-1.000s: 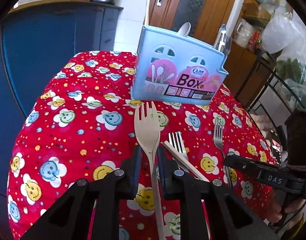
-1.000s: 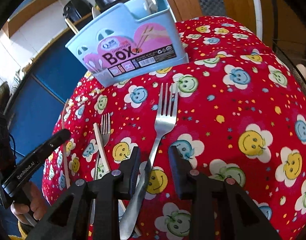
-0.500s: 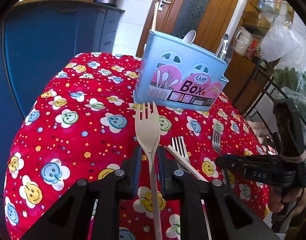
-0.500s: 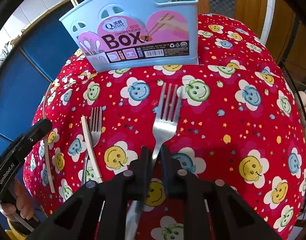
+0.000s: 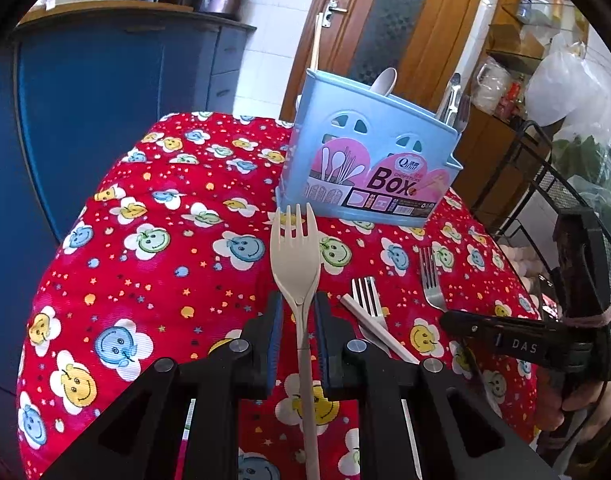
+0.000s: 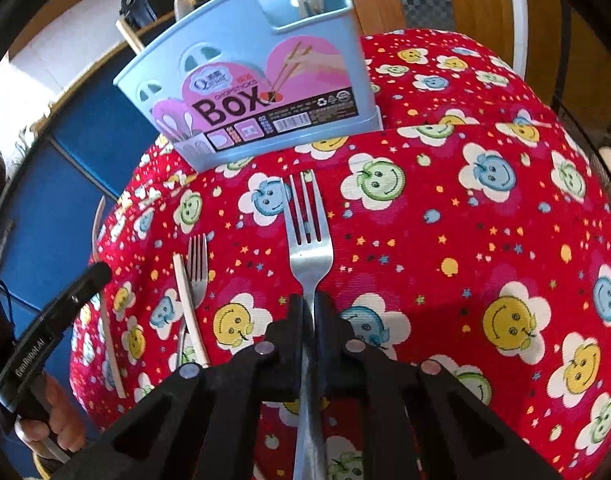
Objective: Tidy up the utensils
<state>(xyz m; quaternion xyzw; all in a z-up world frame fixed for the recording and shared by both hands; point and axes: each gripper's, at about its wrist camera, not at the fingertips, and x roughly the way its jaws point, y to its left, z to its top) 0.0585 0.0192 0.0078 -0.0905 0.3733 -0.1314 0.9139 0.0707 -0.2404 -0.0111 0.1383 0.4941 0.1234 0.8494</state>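
My left gripper [image 5: 298,312] is shut on the handle of a cream plastic fork [image 5: 295,252] and holds it above the red tablecloth, tines toward the light blue utensil box [image 5: 369,172]. My right gripper [image 6: 308,312] is shut on the neck of a metal fork [image 6: 308,232], tines toward the same box [image 6: 257,84]. The box holds a spoon, chopsticks and metal utensils. A smaller metal fork [image 5: 367,296] and a cream stick-like utensil [image 5: 379,334] lie on the cloth between the grippers; they also show in the right wrist view [image 6: 197,268].
The round table wears a red smiley-flower cloth [image 5: 157,248]. A blue cabinet [image 5: 97,92] stands at the left, a wooden door [image 5: 385,20] behind the box, and a black wire rack [image 5: 545,184] with bags at the right.
My right gripper closed on the metal fork and lifted it. My left gripper raised the cream fork and drew back a little from the box.
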